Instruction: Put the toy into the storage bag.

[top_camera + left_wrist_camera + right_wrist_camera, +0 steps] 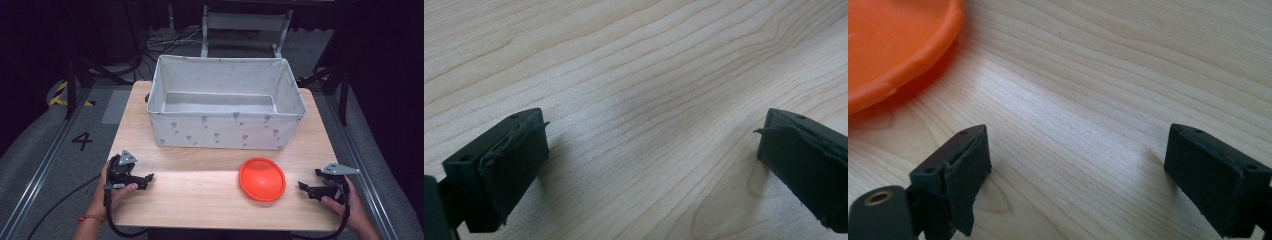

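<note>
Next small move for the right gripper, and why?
Probably ease the right gripper toward the orange disc and line its jaws up with the near rim. Its jaws stand open with bare table between them, and the disc lies flat just beside it, untouched, in front of the fabric bin.

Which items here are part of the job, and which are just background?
In the job:
- orange plate, on the table beside the right gripper
- fabric bin, open top, behind the plate
- left gripper, jaws open over bare wood

Lying about:
- cables on the floor behind the table
- grey frame beyond the bin
- floor marking "4"
</note>
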